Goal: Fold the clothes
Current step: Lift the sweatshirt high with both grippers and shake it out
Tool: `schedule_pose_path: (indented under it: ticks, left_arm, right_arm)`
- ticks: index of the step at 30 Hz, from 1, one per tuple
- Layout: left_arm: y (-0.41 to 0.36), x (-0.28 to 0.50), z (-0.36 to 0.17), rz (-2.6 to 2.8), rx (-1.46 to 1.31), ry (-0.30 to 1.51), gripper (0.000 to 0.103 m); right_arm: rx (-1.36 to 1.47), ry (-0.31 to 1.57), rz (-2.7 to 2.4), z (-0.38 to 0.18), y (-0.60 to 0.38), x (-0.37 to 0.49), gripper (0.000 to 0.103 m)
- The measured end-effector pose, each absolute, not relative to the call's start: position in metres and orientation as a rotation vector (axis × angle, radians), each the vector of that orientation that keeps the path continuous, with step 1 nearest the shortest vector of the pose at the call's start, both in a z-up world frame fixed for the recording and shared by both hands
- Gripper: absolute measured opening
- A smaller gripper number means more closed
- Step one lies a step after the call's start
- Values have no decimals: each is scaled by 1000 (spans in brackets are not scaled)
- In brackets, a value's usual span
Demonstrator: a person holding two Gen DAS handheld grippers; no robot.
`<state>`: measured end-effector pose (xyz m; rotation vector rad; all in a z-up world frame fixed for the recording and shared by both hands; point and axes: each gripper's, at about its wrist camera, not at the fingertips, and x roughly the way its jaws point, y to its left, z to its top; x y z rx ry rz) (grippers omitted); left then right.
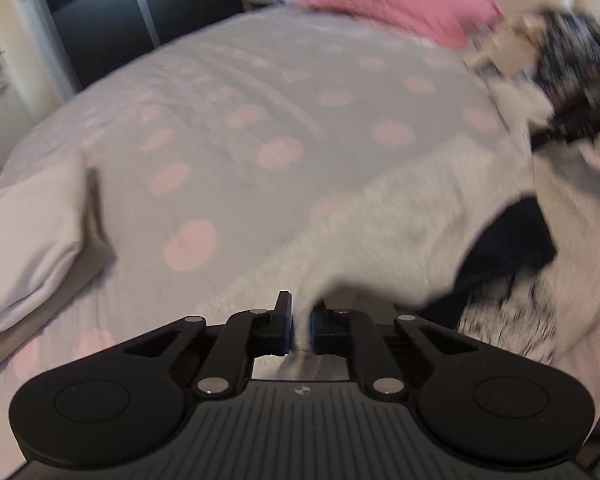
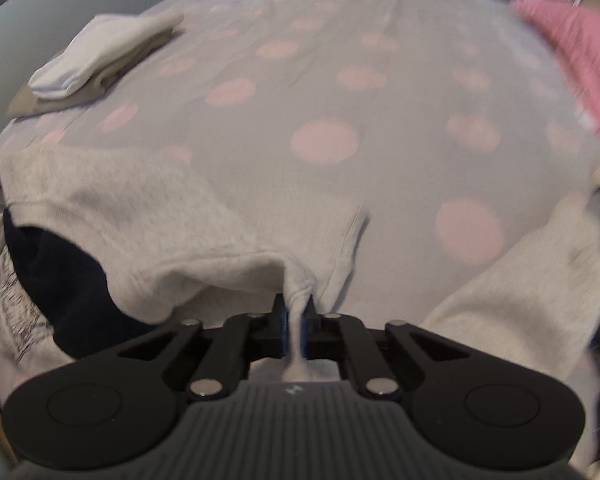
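Pink pillow (image 1: 396, 0), spotted bedspread (image 1: 260, 92)

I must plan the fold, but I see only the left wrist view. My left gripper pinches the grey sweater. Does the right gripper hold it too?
Observer: Yes. The right gripper is shut on the grey sweater, on a bunched fold of it.
Operator: Is a sleeve free?
Observer: One ribbed cuff lies flat on the dotted bedspread, beyond that gripper.
Operator: What is the folded pile made of?
Observer: The folded white garment rests on a beige one.
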<state>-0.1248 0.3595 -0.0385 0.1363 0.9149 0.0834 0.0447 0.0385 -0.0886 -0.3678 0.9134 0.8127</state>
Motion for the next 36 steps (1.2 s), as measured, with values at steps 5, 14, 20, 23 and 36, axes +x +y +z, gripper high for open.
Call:
schedule_pose_path:
  ticks: [5,14,20,23,36]
  left_arm:
    - [356,-137,28,215,176,756,6]
    - [316,-214,209,326,234,317,6]
    - [277,-290,283,292,236,97,6]
    - [257,-320,297,286,269,9,6]
    - [273,-278,285,261,208,86,6]
  right_arm:
    - [-443,645,721,-31,36,11,5]
    - [-418,105,573,162,7,-66,5]
    - [-347,-87,527,265,-41,-132,5]
    - [-328,-164,504,287,-61,-167,5]
    - [-292,-243,483,318,-94,-211,6]
